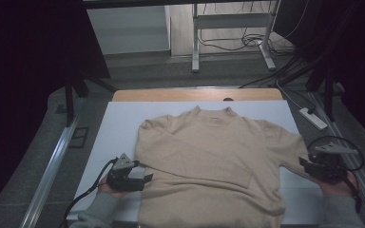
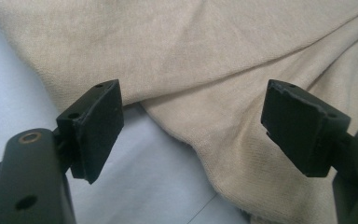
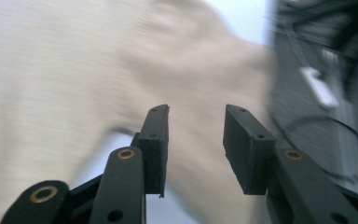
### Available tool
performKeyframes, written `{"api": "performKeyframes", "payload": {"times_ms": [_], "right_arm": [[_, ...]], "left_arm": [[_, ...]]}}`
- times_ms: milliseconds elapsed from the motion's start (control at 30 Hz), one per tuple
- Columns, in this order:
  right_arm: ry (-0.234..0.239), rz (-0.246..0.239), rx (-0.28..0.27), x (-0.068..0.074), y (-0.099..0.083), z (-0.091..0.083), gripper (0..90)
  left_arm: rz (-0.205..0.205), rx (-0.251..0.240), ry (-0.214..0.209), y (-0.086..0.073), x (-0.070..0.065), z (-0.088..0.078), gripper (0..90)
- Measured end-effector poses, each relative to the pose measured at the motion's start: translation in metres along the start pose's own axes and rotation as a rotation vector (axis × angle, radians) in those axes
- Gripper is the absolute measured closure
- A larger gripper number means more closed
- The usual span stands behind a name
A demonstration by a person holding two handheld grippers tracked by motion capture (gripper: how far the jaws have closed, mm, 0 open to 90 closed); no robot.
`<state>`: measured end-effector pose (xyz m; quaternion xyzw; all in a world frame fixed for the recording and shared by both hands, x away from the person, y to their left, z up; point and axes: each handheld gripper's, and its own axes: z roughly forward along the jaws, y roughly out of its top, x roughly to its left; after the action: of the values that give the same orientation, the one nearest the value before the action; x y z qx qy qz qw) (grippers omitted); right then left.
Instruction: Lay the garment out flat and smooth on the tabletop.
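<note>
A beige sweater [image 1: 209, 156] lies flat, front up, on a white sheet [image 1: 119, 128], its collar at the far side. One sleeve is folded across the chest. My left gripper [image 1: 147, 178] rests at the sweater's left side, jaws wide open. In the left gripper view the sweater [image 2: 205, 56] edge and the folded sleeve lie just beyond the left gripper [image 2: 191, 121], with nothing between the pads. My right gripper [image 1: 306, 164] hovers by the end of the right sleeve. The right gripper view is blurred: the right gripper [image 3: 196, 140] stands open over the sweater [image 3: 51, 93], holding nothing.
The sheet covers a wooden table [image 1: 195, 94]. A white power strip [image 1: 313, 118] and cables [image 1: 247, 42] lie on the floor to the right and behind. A metal rail [image 1: 47, 166] runs along the left, and a desk frame [image 1: 195, 42] stands beyond.
</note>
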<state>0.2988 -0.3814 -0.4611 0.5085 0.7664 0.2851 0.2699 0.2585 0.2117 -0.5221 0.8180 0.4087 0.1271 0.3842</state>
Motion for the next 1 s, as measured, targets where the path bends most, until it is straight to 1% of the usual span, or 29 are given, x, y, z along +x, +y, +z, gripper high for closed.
{"api": "performKeyframes", "payload": {"times_ms": [33,133,167,367,500,667,833,1000], "right_arm": [[0.030,-0.011,-0.007,0.006,0.002,0.002,58.9],[0.122,-0.020,-0.019,0.023,0.009,0.006,56.6],[0.146,-0.027,-0.022,0.029,0.011,0.007,56.2],[0.227,-0.074,-0.022,0.059,0.020,0.013,52.2],[0.266,-0.108,-0.005,0.075,0.021,0.019,50.3],[0.284,-0.142,0.027,0.088,0.021,0.029,48.8],[0.322,-0.151,0.045,0.098,0.021,0.034,47.5],[0.355,-0.173,0.100,0.111,0.022,0.042,45.1]], "left_arm": [[0.000,0.000,0.000,0.000,0.000,0.000,20.9],[0.000,0.000,0.000,0.000,0.000,0.000,20.9],[0.000,-0.001,0.000,0.000,0.000,0.000,20.9],[0.001,0.000,-0.001,0.000,0.000,0.000,20.9],[0.001,0.000,-0.002,0.000,-0.001,0.000,20.9],[0.006,0.003,-0.002,0.000,-0.001,0.000,20.9],[0.004,0.003,-0.004,0.001,-0.001,0.001,20.9],[0.006,0.004,-0.002,0.001,-0.001,0.001,21.0]]}}
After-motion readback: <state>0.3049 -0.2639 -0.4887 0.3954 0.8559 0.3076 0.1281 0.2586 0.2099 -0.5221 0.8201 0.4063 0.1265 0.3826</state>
